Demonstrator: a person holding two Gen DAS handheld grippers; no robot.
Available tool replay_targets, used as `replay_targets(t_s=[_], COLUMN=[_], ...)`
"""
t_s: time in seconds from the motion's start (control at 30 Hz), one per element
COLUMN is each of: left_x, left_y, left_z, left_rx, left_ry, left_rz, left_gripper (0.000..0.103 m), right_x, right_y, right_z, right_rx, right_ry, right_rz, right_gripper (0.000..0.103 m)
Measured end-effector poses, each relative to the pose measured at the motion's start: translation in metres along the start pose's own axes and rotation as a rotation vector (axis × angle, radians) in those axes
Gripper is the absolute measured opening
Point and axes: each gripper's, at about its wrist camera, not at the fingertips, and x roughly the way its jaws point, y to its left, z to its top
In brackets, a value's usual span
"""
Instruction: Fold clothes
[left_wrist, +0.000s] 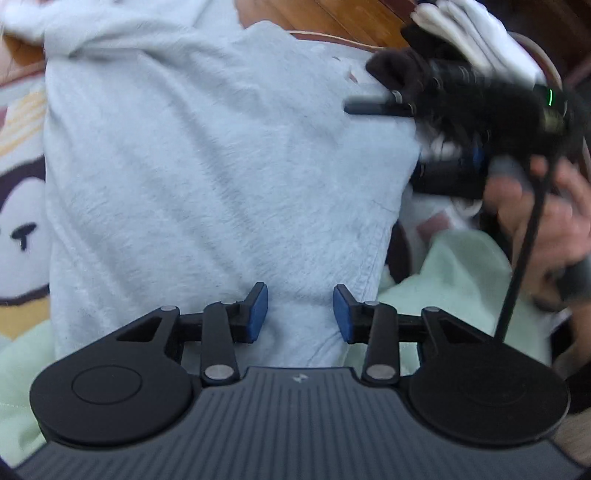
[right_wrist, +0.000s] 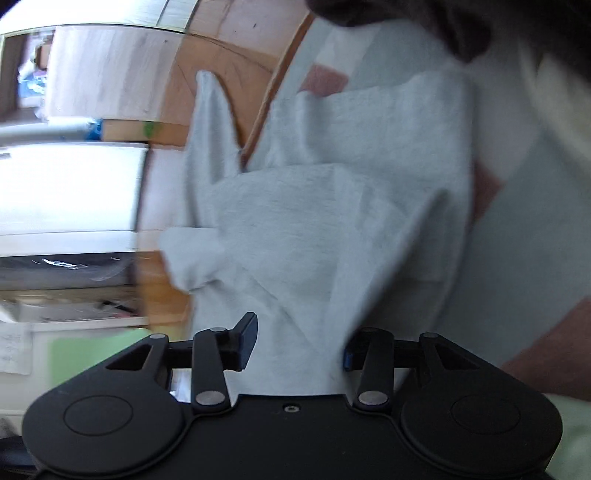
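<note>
The grey garment (left_wrist: 221, 166) lies spread over a cartoon-print mat (left_wrist: 22, 221) and a pale green cloth (left_wrist: 461, 280). The left tool (left_wrist: 300, 314) hangs partly open above its near hem, gripping nothing. The right tool (right_wrist: 299, 347) stands partly open with grey fabric between its pads, unpinched

place: a home, lived-in room | floor: warm wooden boards (left_wrist: 332, 14) | underfoot: child's cartoon-bear mat (left_wrist: 22, 236) | laundry: grey garment (left_wrist: 221, 166) spread out, mint-green blanket (left_wrist: 461, 280), folded white pile (left_wrist: 472, 33) | edges: cluttered shelves (right_wrist: 74, 295), blurred
</note>
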Motion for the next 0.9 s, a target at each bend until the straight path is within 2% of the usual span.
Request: replay_targets(t_s=[0.03, 0.1, 0.13, 0.23, 0.37, 0.43, 0.53, 0.57, 0.6, 0.7, 0.77, 0.83, 0.9], left_x=[0.000, -0.001, -0.002, -0.004, -0.003, -0.002, 0.000, 0.000, 0.000, 0.000, -0.004, -0.004, -0.003], left_y=[0.000, 0.006, 0.010, 0.015, 0.009, 0.004, -0.001, -0.001, 0.000, 0.003, 0.006, 0.005, 0.004], left_z=[-0.001, -0.001, 0.000, 0.000, -0.004, -0.003, -0.001, -0.001, -0.001, -0.002, -0.006, -0.007, -0.007], left_rx=[-0.007, -0.053, -0.078, -0.122, -0.089, -0.066, -0.053, -0.057, -0.061, -0.071, -0.074, -0.074, -0.072], left_ry=[-0.004, 0.000, 0.002, 0.003, 0.010, 0.013, 0.022, 0.024, 0.025, 0.021, 0.017, 0.015, 0.016], left_rz=[-0.001, -0.026, -0.042, -0.075, -0.050, -0.030, -0.018, -0.021, -0.023, -0.029, -0.031, -0.031, -0.028], left_gripper=[0.038, 0.037, 0.038, 0.037, 0.037, 0.038, 0.038, 0.038, 0.038, 0.038, 0.038, 0.038, 0.038], right_x=[-0.002, -0.006, -0.010, -0.026, -0.026, -0.012, -0.008, -0.012, -0.017, -0.024, -0.023, -0.013, 0.004], right_y=[0.010, 0.035, 0.049, 0.089, 0.103, 0.086, 0.058, 0.058, 0.063, 0.092, 0.100, 0.088, 0.066], right_z=[0.001, 0.002, 0.001, -0.016, -0.061, -0.061, -0.036, -0.031, -0.032, -0.052, -0.061, -0.058, -0.050], right_rx=[-0.080, -0.283, -0.385, -0.659, -0.942, -0.968, -0.806, -0.774, -0.797, -1.005, -1.090, -1.071, -1.028], right_ry=[-0.048, -0.179, -0.239, -0.381, -0.520, -0.487, -0.405, -0.405, -0.422, -0.496, -0.534, -0.522, -0.448], right_rz=[-0.054, -0.196, -0.249, -0.315, -0.565, -0.681, -0.716, -0.700, -0.677, -0.658, -0.709, -0.790, -0.880], right_gripper=[0.049, 0.031, 0.005, 0.001, 0.002, 0.003, 0.003, 0.003, 0.000, 0.000, 0.000, 0.001, 0.002])
